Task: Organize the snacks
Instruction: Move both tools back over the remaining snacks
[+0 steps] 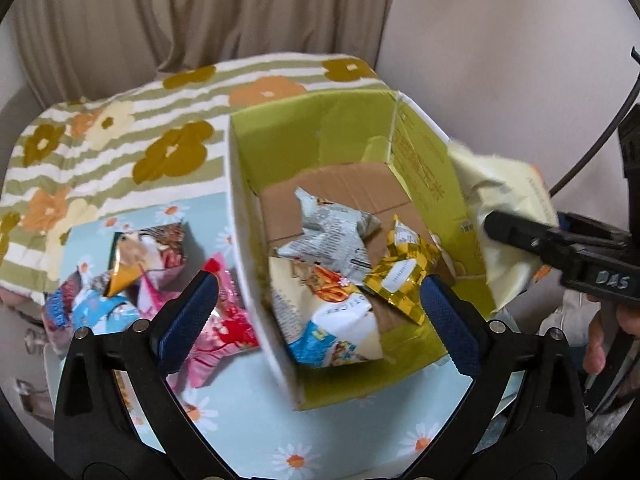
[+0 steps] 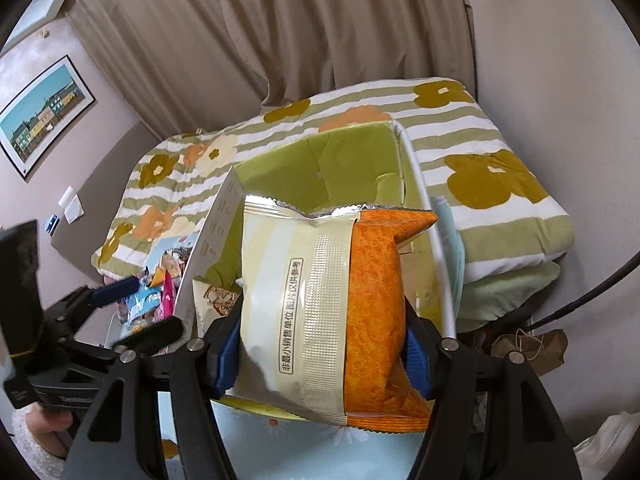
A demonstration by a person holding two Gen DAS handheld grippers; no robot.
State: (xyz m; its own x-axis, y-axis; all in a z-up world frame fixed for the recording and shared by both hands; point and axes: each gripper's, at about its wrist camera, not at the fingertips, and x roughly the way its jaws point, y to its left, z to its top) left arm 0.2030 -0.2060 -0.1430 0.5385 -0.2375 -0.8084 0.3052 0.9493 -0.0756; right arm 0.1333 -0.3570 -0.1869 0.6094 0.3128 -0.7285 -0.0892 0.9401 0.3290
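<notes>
A green cardboard box (image 1: 320,136) stands open on the daisy-print table; it also shows in the right wrist view (image 2: 320,160). Inside lie a silver snack bag (image 1: 332,236), a gold packet (image 1: 400,276) and a white-and-blue snack bag (image 1: 332,320). My left gripper (image 1: 316,312) is open and empty over the box's near left wall. My right gripper (image 2: 320,356) is shut on a cream-and-orange snack bag (image 2: 328,304), held over the box's near edge; that bag also shows in the left wrist view (image 1: 504,216). More snack packets (image 1: 132,276) lie in a pile left of the box.
A folded floral blanket (image 1: 120,136) lies behind the box and also shows in the right wrist view (image 2: 500,176). Beige curtains (image 2: 320,24) hang behind. A brown paper bag (image 2: 536,348) sits low on the right. A framed picture (image 2: 44,116) hangs on the left wall.
</notes>
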